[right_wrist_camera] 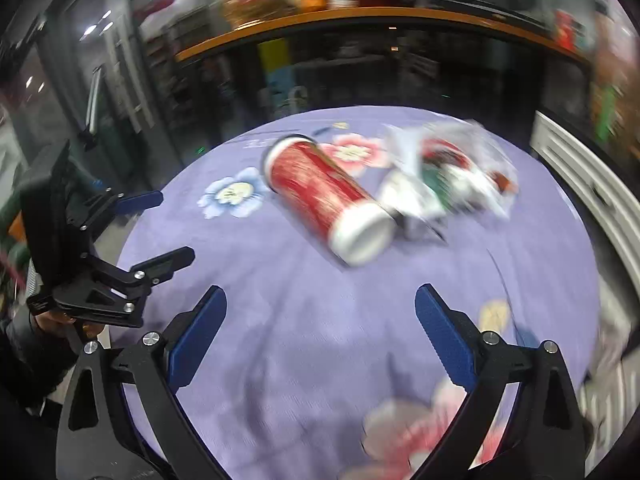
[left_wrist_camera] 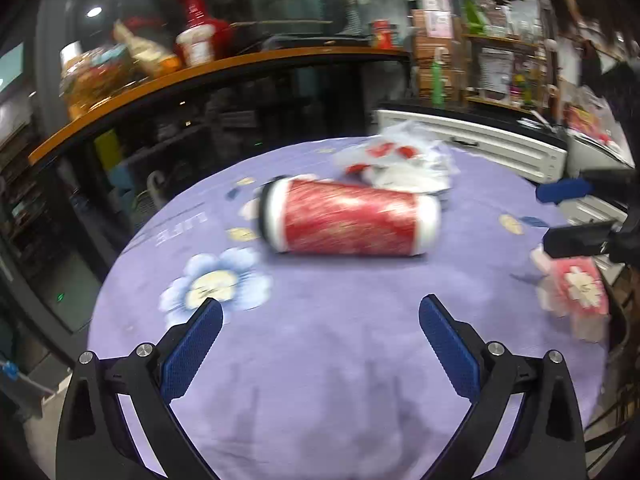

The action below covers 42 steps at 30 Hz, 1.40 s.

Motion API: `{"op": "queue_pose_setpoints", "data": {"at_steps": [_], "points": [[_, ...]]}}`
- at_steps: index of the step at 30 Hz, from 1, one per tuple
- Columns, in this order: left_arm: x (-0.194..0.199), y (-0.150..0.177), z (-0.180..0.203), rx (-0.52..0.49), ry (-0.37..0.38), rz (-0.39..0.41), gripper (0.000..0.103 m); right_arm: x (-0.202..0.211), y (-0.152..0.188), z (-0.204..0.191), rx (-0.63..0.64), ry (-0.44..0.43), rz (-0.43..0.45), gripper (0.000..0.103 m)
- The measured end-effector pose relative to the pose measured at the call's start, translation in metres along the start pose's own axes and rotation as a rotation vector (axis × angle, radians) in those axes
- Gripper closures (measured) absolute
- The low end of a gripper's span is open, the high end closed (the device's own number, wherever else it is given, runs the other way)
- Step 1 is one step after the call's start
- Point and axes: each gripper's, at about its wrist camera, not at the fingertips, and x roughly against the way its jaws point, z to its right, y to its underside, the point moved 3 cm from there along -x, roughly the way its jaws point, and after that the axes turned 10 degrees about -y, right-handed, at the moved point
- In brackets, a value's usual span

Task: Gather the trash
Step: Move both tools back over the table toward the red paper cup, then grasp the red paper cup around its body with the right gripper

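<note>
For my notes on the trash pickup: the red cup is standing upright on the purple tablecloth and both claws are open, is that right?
Not quite: the red cup lies on its side on the purple tablecloth, as the left wrist view shows. Both the left claw and right claw are indeed open.

Wide bare stretch of purple tablecloth (left_wrist_camera: 320,360) ahead of the left gripper (left_wrist_camera: 320,312) — nothing between its spread fingers and the red can (left_wrist_camera: 348,220) lying on its side mid-table. Behind the can, touching its far end, a crumpled heap of clear wrappers (left_wrist_camera: 400,164) fills the back of the table. The right gripper (left_wrist_camera: 576,212) reaches in from the right edge, jaws apart. From its own view, open cloth too — the can's white end (right_wrist_camera: 360,232) lies straight ahead.
</note>
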Motion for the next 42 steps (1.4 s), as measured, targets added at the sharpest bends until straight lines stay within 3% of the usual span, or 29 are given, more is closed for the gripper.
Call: {"op": "queue_pose_setpoints", "data": {"at_steps": [7,16,26,33,36,42], "points": [[-0.012,0.018,-0.048,0.07,-0.035,-0.047,0.006,-0.059,-0.046,-0.016,0.124,-0.037,-0.118,0.009],[-0.016,0.022,-0.07,0.091,-0.029,-0.046,0.006,-0.142,-0.095,-0.016,0.299,0.066,-0.292,0.009],[-0.014,0.024,-0.069,0.082,-0.006,-0.029,0.006,-0.217,-0.106,-0.009,0.376,0.139,-0.498,0.009],[-0.017,0.026,-0.068,0.089,0.017,-0.034,0.006,-0.241,-0.1,-0.007,0.413,0.193,-0.584,0.011],[-0.018,0.027,-0.069,0.095,0.021,-0.035,0.006,-0.241,-0.099,-0.006,0.406,0.194,-0.589,0.022],[-0.017,0.027,-0.067,0.101,0.03,-0.034,0.006,-0.231,-0.098,-0.009,0.366,0.179,-0.56,0.023]]}}
